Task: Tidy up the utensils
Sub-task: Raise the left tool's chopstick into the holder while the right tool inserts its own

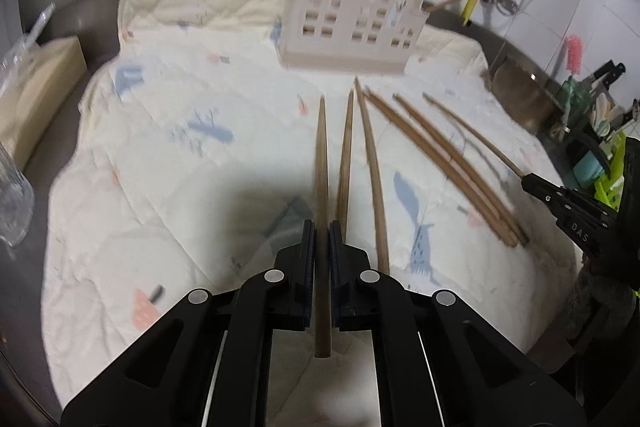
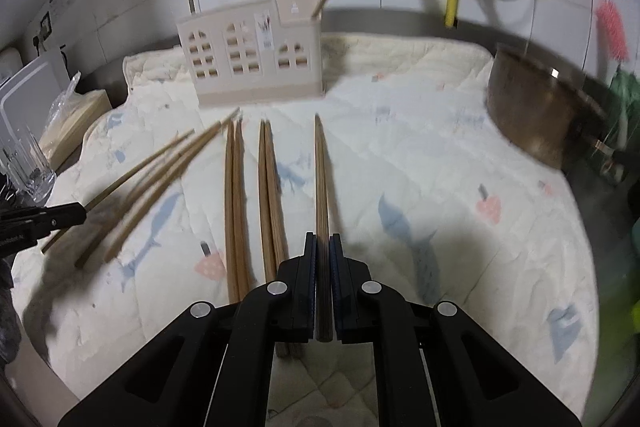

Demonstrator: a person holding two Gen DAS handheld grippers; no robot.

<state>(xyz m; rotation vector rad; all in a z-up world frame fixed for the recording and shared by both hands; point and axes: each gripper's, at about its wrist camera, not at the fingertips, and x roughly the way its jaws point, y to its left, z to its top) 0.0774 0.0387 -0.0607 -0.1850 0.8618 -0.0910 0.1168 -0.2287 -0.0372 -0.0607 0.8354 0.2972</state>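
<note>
Two tools, left tool [image 1: 322, 259] and right tool [image 2: 322, 267], are each clamping one chopstick [image 1: 321, 163] [image 2: 321, 179] lengthwise, pointing toward the holder [image 2: 252, 55].

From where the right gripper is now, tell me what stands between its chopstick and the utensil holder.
Nothing visible does. The right gripper is shut on a chopstick whose tip points at the house-shaped utensil holder; only bare patterned cloth lies between them. The loose chopsticks lie off to its left.
</note>
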